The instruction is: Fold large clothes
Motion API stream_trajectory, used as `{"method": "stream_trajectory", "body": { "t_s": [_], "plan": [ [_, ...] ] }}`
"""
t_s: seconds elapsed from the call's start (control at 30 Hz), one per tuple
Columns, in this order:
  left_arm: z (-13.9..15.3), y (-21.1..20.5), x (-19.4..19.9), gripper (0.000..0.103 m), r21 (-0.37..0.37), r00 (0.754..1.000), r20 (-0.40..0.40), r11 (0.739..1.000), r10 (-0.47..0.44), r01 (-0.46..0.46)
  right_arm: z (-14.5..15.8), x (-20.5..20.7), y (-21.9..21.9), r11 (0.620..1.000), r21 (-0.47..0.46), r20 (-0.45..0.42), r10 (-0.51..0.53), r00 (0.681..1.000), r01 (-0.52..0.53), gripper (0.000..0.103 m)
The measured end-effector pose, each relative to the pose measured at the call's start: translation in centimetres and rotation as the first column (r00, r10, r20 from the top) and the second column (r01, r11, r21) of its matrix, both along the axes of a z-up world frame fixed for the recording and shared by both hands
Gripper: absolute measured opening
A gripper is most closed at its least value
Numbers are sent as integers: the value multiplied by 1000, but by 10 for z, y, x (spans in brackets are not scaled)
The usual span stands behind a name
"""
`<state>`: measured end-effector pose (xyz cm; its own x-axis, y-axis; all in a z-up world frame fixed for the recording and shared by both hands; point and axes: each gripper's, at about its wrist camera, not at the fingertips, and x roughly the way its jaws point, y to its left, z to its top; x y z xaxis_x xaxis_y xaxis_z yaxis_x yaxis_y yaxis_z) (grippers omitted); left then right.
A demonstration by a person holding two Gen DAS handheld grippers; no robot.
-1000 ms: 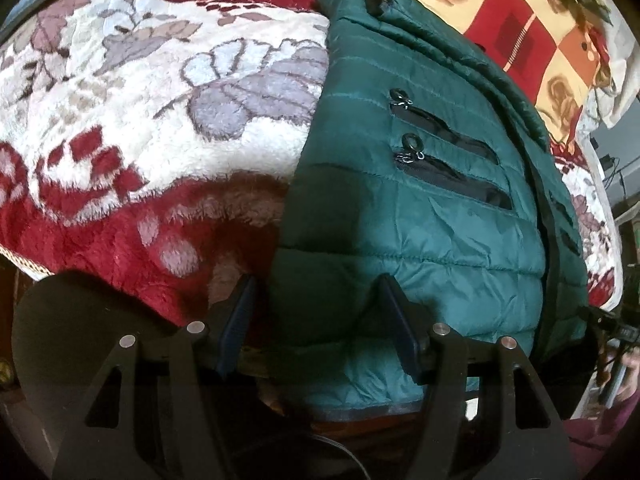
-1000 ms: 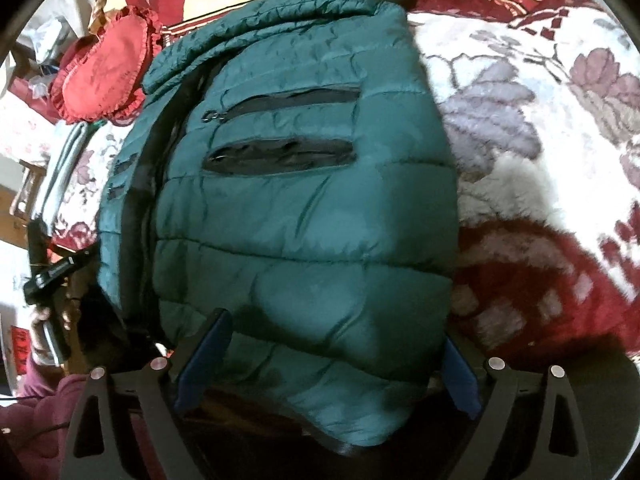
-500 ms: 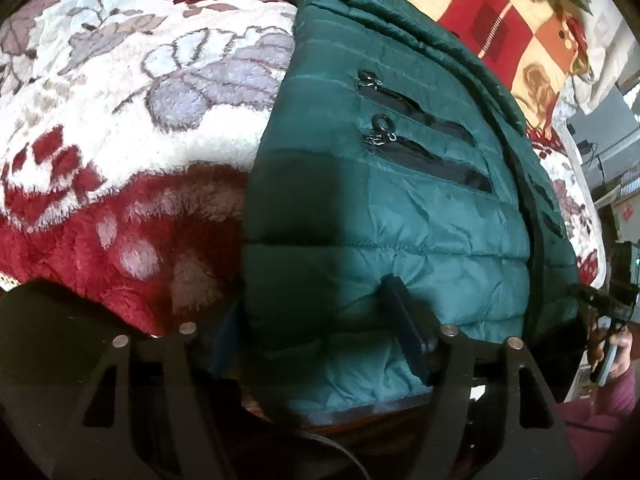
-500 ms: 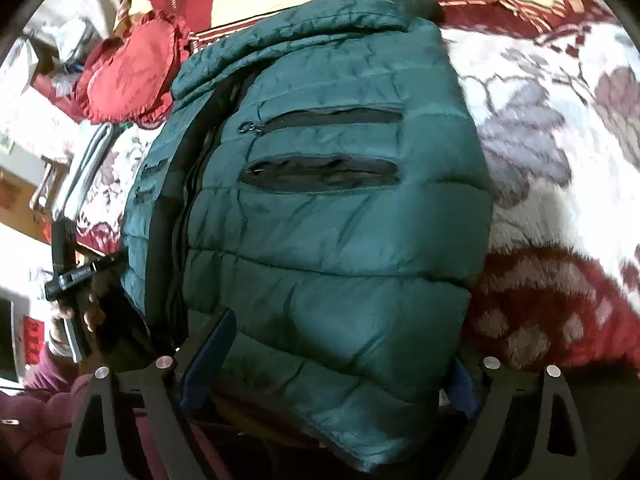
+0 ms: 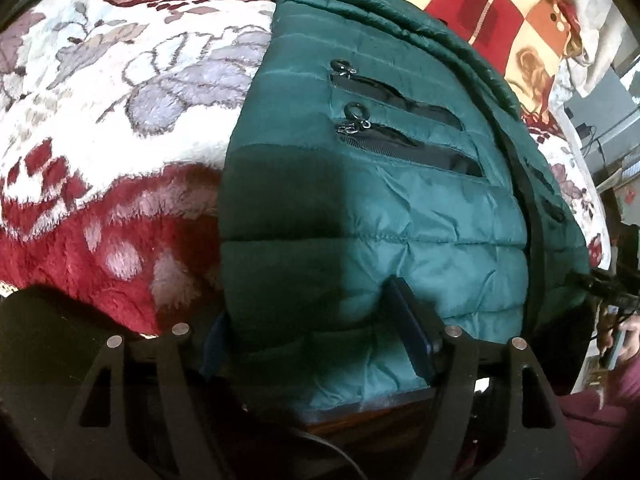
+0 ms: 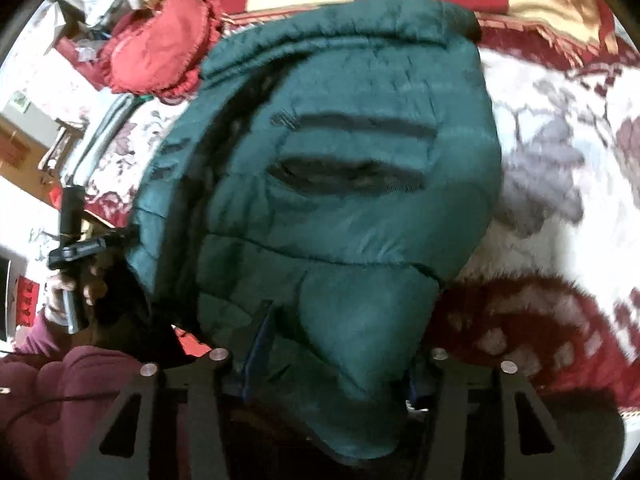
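A dark green quilted puffer jacket (image 5: 380, 184) lies folded lengthwise on a fleece blanket, with two black zipped pockets facing up. My left gripper (image 5: 308, 316) is shut on its near hem, with padding bulging between the fingers. In the right wrist view the jacket (image 6: 344, 216) fills the middle. My right gripper (image 6: 336, 344) is shut on the hem at the other corner, and the fabric bunches and lifts between its fingers. The left gripper (image 6: 76, 248) shows at the left there, in a hand.
The blanket (image 5: 120, 128) is white and dark red with grey flowers. A red frilled cushion (image 6: 160, 56) and a red and cream checked cover (image 5: 492, 12) lie beyond the collar. The bed's wooden edge (image 5: 380, 412) is just below the hem.
Both grippers have closed in on the jacket's hem. The right one has narrowed from wide open and the hem is lifting and bunching. The right view has shifted and blurred.
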<state>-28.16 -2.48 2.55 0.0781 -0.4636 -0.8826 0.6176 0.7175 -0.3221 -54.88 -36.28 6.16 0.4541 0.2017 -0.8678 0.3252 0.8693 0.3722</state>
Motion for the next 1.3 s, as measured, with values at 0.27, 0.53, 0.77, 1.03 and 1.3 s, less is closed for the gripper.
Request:
{"method": "stream_trajectory", "body": {
  "t_s": [0.27, 0.53, 0.77, 1.03, 1.3],
  "plan": [
    [0, -7, -6, 76, 27, 999, 33, 1000, -17, 16, 10, 4, 8, 997, -64, 44, 43, 998, -40, 45],
    [-1, -8, -9, 77, 53, 998, 56, 998, -24, 21, 19, 7, 5, 998, -32, 93, 51, 994, -48, 34],
    [-7, -9, -11, 83, 49, 998, 62, 998, -32, 29, 1, 11, 2, 999, 35, 104, 33, 994, -37, 64],
    [7, -9, -15, 41, 56, 993, 89, 996, -80, 76, 23, 7, 0, 999, -22, 150, 51, 987, -49, 23],
    [56, 2, -11, 15, -53, 987, 146, 995, -73, 81, 67, 9, -4, 999, -30, 290, 45, 956, -38, 18]
  ]
}}
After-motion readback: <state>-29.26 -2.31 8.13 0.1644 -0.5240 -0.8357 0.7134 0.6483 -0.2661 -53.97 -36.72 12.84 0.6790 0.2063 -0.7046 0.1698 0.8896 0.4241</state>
